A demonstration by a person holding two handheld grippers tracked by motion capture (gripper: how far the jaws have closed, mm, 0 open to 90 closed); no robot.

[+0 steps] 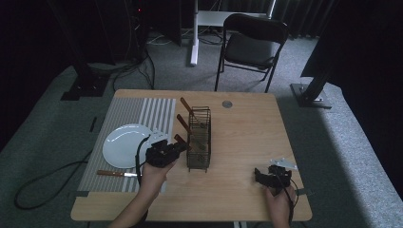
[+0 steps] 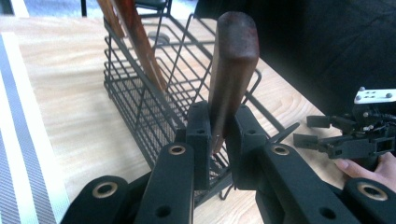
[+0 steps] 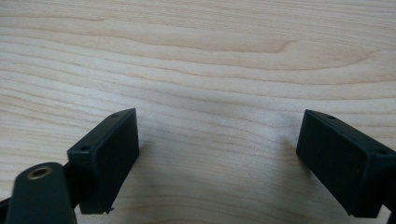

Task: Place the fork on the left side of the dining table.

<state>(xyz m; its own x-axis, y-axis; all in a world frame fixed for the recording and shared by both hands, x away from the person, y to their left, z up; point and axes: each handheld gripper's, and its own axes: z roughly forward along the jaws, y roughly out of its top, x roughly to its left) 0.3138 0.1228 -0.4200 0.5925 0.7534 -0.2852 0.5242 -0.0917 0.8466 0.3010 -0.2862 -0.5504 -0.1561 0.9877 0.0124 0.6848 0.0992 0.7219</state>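
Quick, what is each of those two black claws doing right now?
Left gripper: closed on the brown wooden handle of a utensil standing in the black wire basket.
Right gripper: open, holding nothing, over the wooden table.

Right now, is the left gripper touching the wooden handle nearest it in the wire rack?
Touching. In the left gripper view, the left gripper has both pads pressed against the wooden handle, no gap on either side, beside the wire rack.

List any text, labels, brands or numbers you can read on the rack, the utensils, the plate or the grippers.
None: no readable word, number or brand stands on the wire rack, the wooden handle clamped in the left gripper, the white plate, the knife on the striped mat, or the right gripper.
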